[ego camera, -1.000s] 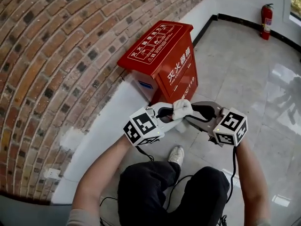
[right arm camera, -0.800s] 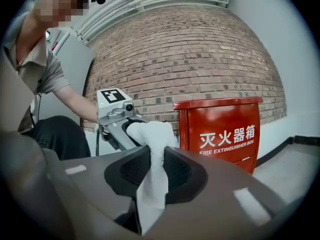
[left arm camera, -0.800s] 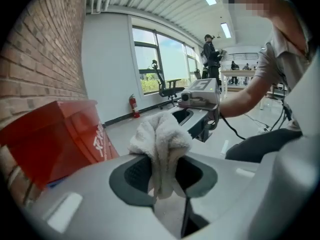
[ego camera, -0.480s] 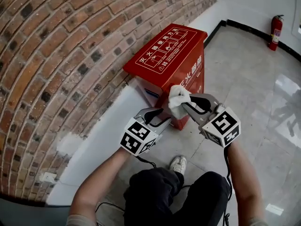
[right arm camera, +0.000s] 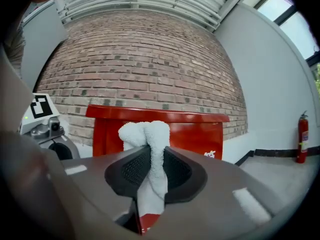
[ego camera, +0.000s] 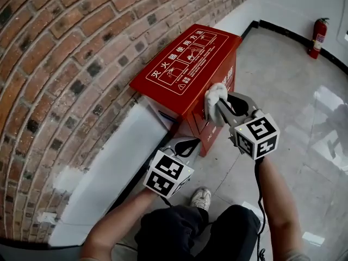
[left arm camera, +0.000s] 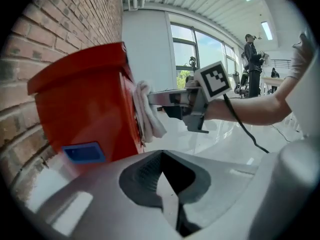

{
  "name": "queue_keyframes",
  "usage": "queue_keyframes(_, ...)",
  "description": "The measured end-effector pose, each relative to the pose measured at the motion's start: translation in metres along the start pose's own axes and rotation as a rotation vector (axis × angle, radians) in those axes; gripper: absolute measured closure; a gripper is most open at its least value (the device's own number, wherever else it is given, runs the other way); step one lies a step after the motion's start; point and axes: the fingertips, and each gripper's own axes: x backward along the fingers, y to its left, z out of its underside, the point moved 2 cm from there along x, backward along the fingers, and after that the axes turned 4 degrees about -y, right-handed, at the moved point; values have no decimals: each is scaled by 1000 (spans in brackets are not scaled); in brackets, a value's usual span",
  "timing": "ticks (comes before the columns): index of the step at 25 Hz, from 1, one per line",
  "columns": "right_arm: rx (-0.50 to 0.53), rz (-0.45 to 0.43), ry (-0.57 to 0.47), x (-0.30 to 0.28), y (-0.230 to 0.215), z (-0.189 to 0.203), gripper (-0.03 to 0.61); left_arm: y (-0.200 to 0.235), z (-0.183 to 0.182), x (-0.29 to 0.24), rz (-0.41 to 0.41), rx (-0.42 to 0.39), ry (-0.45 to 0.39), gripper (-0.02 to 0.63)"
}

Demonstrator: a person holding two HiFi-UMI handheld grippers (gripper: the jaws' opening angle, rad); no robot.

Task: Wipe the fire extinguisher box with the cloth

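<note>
Two grippers show, and only one carries anything. The right gripper (right arm camera: 152,159) is clamped on a white cloth (right arm camera: 146,134), which bunches above its jaws and hangs down between them. The left gripper (left arm camera: 162,184) has its jaws together with nothing between them.

From the head view, the right gripper (ego camera: 222,106) holds the cloth (ego camera: 213,95) at the front upper edge of the red fire extinguisher box (ego camera: 182,64). The left gripper (ego camera: 187,144) hangs lower, near the box's base and apart from it.

Only the left gripper view shows the contact from the side. There the cloth (left arm camera: 146,111) lies against the front of the box (left arm camera: 80,99) just under the lid's lip. That view alone also shows a blue label (left arm camera: 82,153) low on the box and a person (left arm camera: 251,54) far off by the windows.

In the right gripper view the cloth covers the spot where it meets the box (right arm camera: 192,129), so contact cannot be judged there.

A brick wall (ego camera: 65,64) stands behind the box. A fire extinguisher (ego camera: 319,37) stands well apart against the far wall. The grippers hide the box's lower front in the head view, and a shoe (ego camera: 202,198) rests on the floor (ego camera: 293,102) below them.
</note>
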Motion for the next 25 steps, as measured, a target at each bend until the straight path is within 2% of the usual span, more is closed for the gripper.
queue_keyframes(6,-56,121,-19,-21,-81,6,479,-19,7,-34,98,17,10,614)
queue_keyframes(11,-79,216,-20,-42,-149,7,480,-6,25,-45,106,74,44,614)
queue_keyframes(15,-79,298,12,-53,-188,15,480,-4,41,-42,135,75,70,614)
queue_keyframes(20,-64,382,98,-54,-210,39,480,-13,57,-39,154,49,109,614)
queue_keyframes(25,-137,326,114,-48,-184,74,480,-12,63,-34,130,71,126,614)
